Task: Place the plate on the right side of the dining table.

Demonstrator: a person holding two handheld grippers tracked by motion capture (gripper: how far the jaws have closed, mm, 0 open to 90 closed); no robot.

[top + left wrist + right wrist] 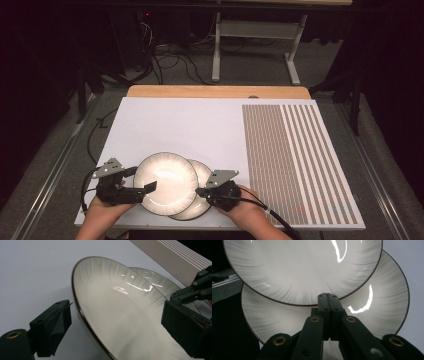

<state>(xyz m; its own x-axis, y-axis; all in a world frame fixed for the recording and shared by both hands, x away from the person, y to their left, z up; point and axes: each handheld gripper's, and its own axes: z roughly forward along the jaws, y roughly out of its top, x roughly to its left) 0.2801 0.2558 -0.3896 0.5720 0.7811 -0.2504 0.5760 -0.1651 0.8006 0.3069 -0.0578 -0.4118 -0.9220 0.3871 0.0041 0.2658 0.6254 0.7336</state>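
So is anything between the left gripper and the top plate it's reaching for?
Nothing visible. The left gripper is open with its jaws on either side of the top plate's left rim, one above and one below. The bottom plate lies under it toward the right gripper, away from that rim.

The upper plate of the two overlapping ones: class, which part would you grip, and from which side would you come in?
Probably the upper plate by its thin dark rim on the person's left, one jaw above and one below. It overlaps the lower plate on the right, while the left edge looks free. The left gripper is open, straddling that rim; the right gripper is shut.
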